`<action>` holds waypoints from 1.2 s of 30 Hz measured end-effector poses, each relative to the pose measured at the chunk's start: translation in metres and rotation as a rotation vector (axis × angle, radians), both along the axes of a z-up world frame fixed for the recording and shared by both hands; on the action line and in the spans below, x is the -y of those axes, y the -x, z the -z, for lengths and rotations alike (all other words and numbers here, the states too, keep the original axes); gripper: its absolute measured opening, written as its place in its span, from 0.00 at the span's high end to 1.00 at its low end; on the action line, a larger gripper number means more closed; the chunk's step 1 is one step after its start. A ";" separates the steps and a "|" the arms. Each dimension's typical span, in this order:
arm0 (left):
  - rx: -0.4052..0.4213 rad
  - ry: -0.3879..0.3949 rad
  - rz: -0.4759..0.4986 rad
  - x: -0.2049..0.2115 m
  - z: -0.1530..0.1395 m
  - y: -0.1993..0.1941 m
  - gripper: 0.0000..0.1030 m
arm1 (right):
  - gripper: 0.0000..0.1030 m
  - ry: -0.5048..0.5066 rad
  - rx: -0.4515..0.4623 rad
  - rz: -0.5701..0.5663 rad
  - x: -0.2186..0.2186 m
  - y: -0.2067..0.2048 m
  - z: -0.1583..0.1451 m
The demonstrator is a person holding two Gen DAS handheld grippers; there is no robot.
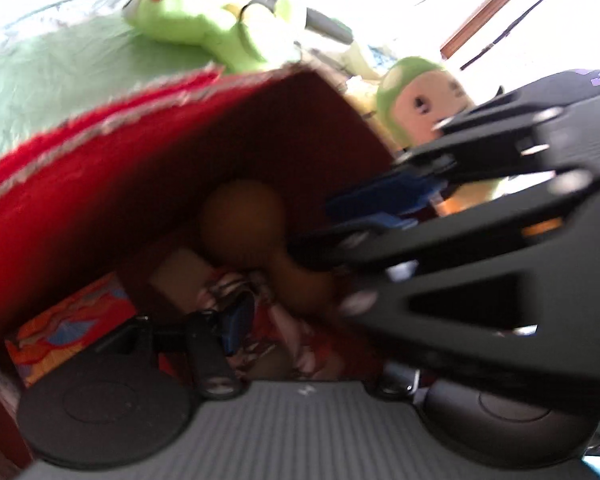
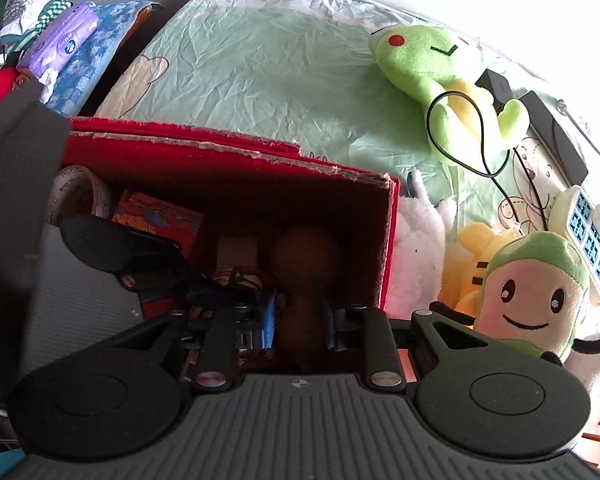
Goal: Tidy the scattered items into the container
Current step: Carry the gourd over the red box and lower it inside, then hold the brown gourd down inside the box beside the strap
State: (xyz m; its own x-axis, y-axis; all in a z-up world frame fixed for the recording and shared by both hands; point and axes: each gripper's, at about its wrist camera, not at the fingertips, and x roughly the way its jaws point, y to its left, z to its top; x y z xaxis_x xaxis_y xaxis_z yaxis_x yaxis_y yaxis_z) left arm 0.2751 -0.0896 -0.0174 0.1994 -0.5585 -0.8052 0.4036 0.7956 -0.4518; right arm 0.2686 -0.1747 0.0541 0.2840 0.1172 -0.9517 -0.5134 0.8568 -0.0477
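While the left wrist view is blurred, we can still read its main shapes: the red box (image 1: 112,184) fills the middle, and a brown wooden piece with a round head (image 1: 242,216) stands inside the box, against its far wall. Our left gripper (image 1: 236,320) hangs over the inside of the box, near its closer wall; we see a blue pad (image 1: 240,316) on only one side, so we cannot tell how wide its jaws stand or whether anything is between them. The right gripper (image 1: 374,208) reaches in from the box's right side, level with the wooden piece's neck.

From the right wrist view, we look straight down into the red box (image 2: 236,168). Our right gripper (image 2: 302,320) has its blue pads on either side of the wooden piece (image 2: 304,264) at its narrow neck, below the round head, and they appear to press on it. We judge the piece hard, smooth and fairly light, liable to slip on its curves, so the neck is the safe hold. Outside the box, to its right, lie the soft toys (image 2: 532,300), which we judge light and squashy, best pinched at the body. A green plush (image 2: 432,64) lies beyond the box's far right corner.
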 end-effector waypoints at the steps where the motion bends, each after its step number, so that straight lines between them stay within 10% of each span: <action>1: 0.008 0.002 0.002 0.000 -0.002 0.001 0.48 | 0.77 -0.001 0.010 -0.001 0.000 0.001 -0.001; 15: 0.115 -0.091 -0.031 -0.013 -0.028 0.019 0.32 | 0.76 -0.243 0.072 0.166 0.043 0.011 -0.014; 36: 0.181 -0.400 -0.438 -0.064 -0.032 0.055 0.24 | 0.76 -0.397 0.113 0.231 0.024 0.048 0.025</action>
